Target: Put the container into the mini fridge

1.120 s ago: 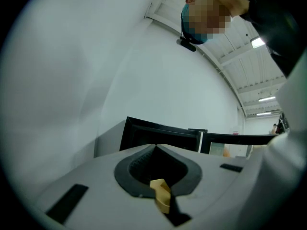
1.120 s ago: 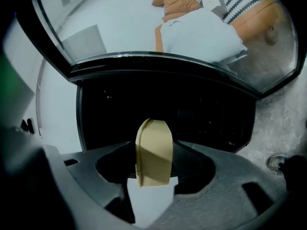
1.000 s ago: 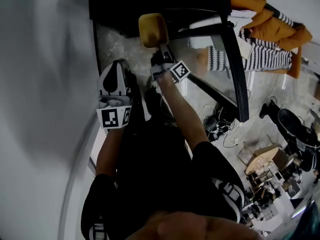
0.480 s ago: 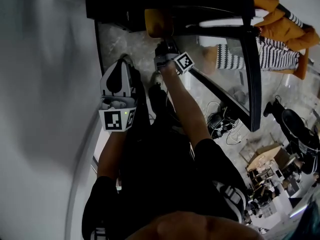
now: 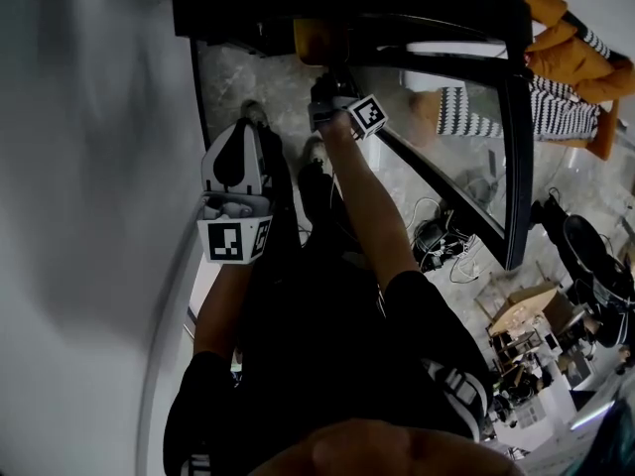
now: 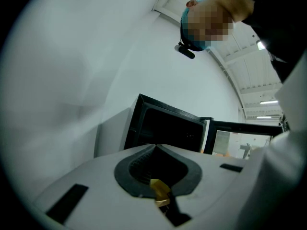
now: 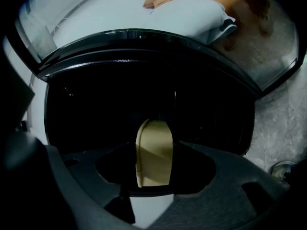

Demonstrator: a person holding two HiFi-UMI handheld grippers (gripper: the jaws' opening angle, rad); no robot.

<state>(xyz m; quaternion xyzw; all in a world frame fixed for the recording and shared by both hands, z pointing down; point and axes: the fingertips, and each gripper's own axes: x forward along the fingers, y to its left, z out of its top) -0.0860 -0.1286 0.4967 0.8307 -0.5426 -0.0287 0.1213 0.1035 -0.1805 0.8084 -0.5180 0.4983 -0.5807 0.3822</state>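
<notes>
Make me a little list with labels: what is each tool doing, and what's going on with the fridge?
Right tool: shut on the container, held at the fridge's opening
Left tool: shut, holding nothing
Container: yellow, not yet let go
Fridge: black, dark inside
Door: open, glass-fronted, on the right in the head view

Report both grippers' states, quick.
Left gripper: shut, nothing between its jaws.
Right gripper: shut on the tan, round-topped container.
</notes>
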